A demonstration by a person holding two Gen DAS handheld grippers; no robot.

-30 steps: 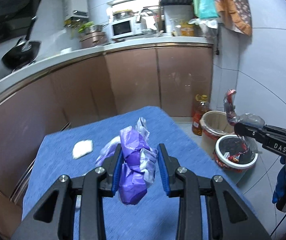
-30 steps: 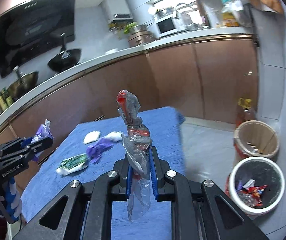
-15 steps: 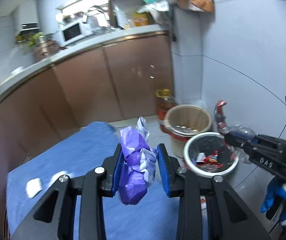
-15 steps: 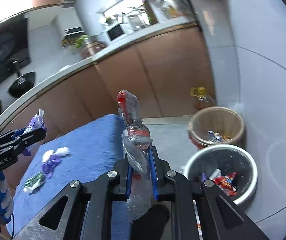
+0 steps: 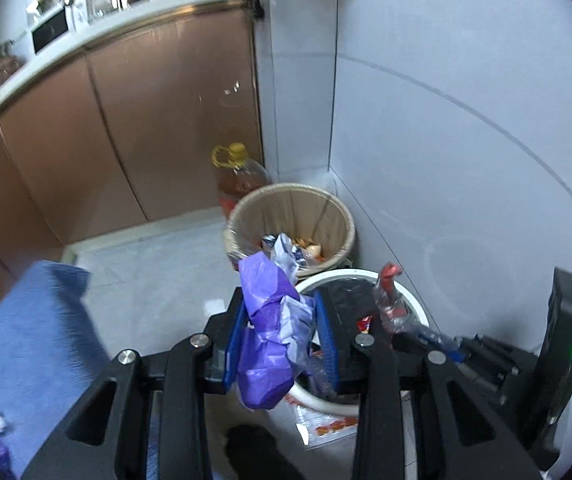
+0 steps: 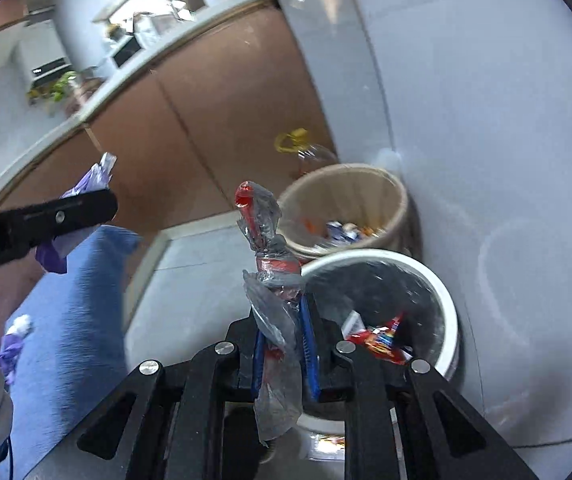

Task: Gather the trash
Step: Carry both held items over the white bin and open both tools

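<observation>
My left gripper (image 5: 281,340) is shut on a crumpled purple and white plastic bag (image 5: 271,336) and holds it above the near rim of the white-rimmed trash bin (image 5: 350,276). My right gripper (image 6: 283,344) is shut on a clear plastic wrapper with red inside (image 6: 273,280) and holds it just left of the same bin (image 6: 442,300). The right gripper also shows in the left wrist view (image 5: 418,330), over the bin. The left gripper (image 6: 101,204) shows at the left of the right wrist view.
A beige bin (image 5: 326,208) with scraps stands behind the white one, in the corner by the grey wall. A yellow-capped oil bottle (image 5: 237,172) stands beside it. The blue-covered table (image 6: 69,304) lies to the left, with small purple and white scraps (image 6: 15,344). Brown cabinets (image 5: 165,120) stand behind.
Both grippers have swung right, away from the table and toward the bins, each still holding its trash. The white bin is now close under both.
</observation>
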